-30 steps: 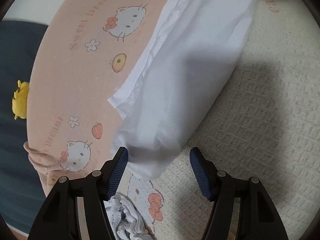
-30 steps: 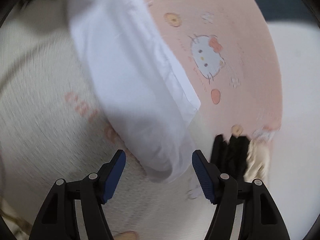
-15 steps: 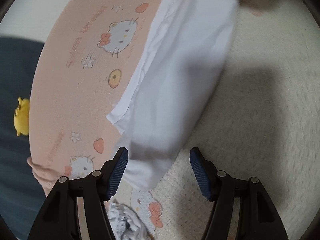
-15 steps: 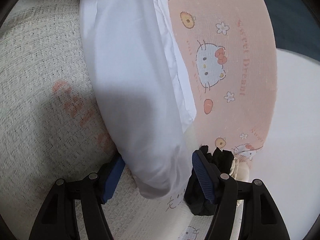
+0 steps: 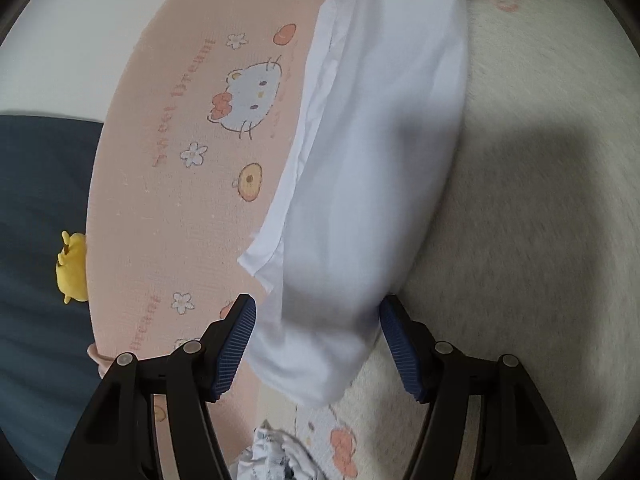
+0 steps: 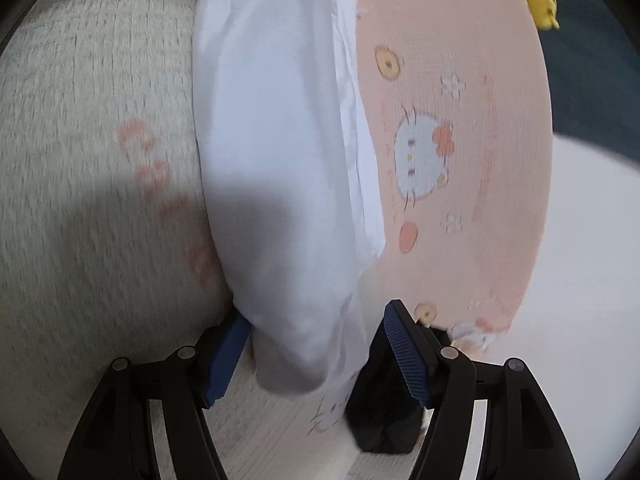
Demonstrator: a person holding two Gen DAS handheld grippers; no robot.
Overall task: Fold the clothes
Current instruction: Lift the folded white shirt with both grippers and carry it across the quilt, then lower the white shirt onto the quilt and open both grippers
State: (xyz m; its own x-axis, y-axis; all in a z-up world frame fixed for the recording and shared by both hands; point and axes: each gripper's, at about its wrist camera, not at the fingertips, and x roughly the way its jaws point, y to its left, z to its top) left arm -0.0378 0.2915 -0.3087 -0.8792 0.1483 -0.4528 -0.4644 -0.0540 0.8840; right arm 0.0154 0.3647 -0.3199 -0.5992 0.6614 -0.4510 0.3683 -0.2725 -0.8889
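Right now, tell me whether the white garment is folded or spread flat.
Folded. The white garment lies as a narrow layered strip, hem edges stacked along one side, on the pink-bordered blanket.

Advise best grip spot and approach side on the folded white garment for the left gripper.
Grip the rounded near end of the white garment, coming straight along its length. That end already sits between the open left gripper fingers, and the rolled fold is thick there. Avoid the loose layered hem edge on the side over the pink blanket; it would likely peel apart.

cream and pink cartoon-print blanket (image 5: pixel 168 208), dark blue surface (image 5: pixel 36 184), yellow plush toy (image 5: pixel 73 268)
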